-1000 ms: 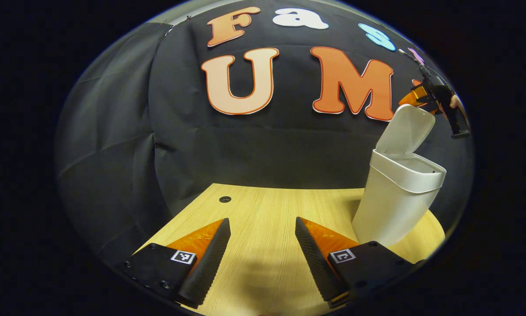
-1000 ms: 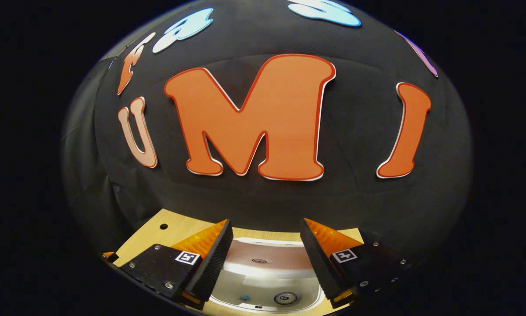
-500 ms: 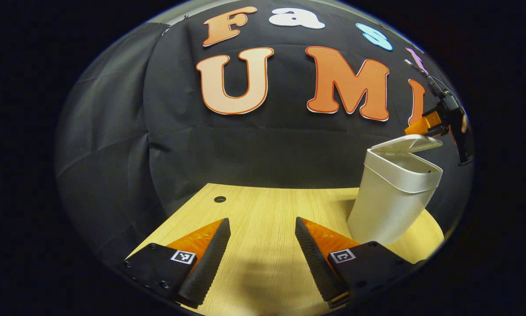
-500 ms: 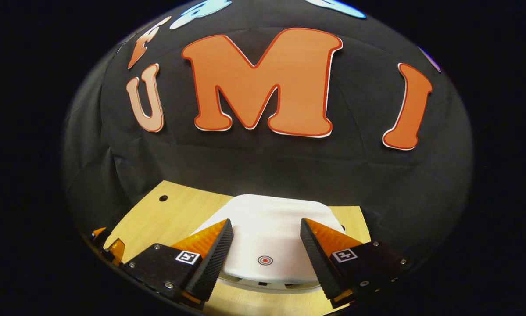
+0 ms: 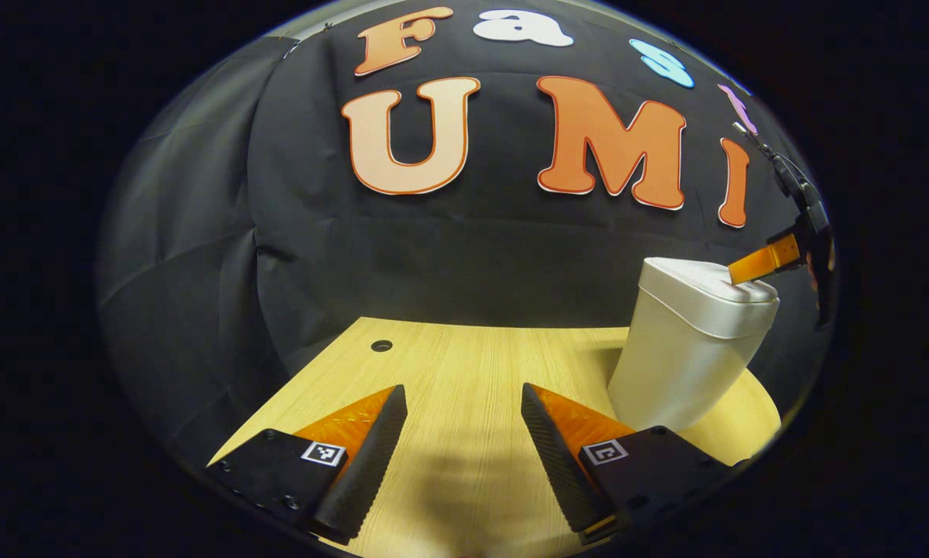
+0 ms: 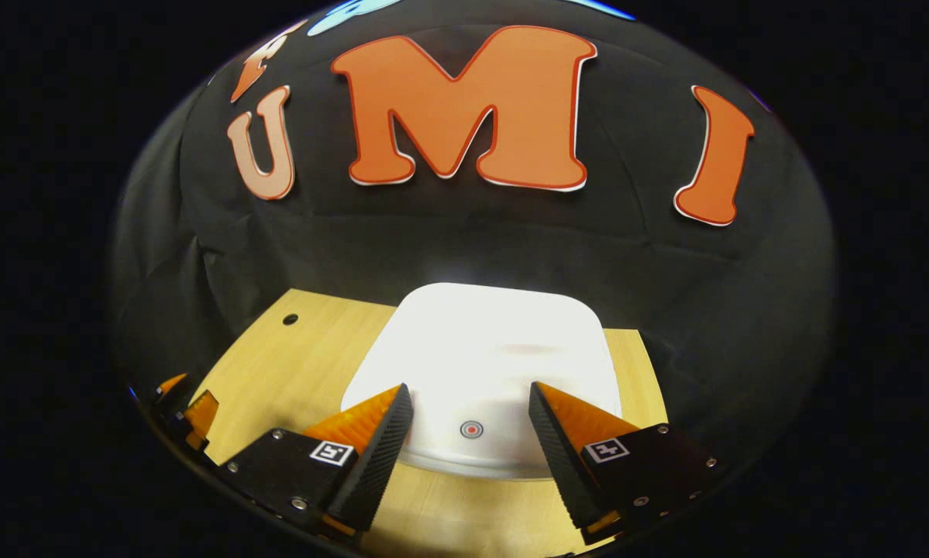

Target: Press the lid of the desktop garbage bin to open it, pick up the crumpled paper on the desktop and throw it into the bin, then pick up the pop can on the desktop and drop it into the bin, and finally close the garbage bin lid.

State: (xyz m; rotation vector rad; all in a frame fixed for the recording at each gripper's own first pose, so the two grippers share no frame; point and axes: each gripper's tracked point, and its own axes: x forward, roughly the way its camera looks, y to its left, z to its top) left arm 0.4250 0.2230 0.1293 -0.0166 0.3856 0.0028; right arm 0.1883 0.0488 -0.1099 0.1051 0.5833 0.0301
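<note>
On the wooden desk (image 5: 464, 372) we are seeing one white garbage bin (image 5: 685, 349), standing upright near the desk's right edge in the left gripper view. Its single lid (image 6: 483, 356) is lying flat on the bin's rim, closed, so we cannot tell what the bin is holding. One small red ring mark (image 6: 471, 428) is sitting on the lid near its front edge in the right gripper view.

We are counting two grippers. The left gripper (image 5: 464, 422) is hovering over bare desk, well to the left of the bin, with its two fingers spread apart and nothing between them. The right gripper (image 6: 470, 422) is positioned above the front of the lid, its two fingers also spread, with the ring mark lying in the gap between them. In the left gripper view we are seeing this right gripper (image 5: 766, 262) at the far right, with one finger tip reaching down onto the top of the lid at its right end; we cannot tell whether it is pressing or just touching.

One round hole (image 5: 381, 346) is visible in the desk near its far left corner. In the right gripper view, the left gripper (image 6: 185, 403) is showing at the lower left edge, well apart from the bin.
</note>
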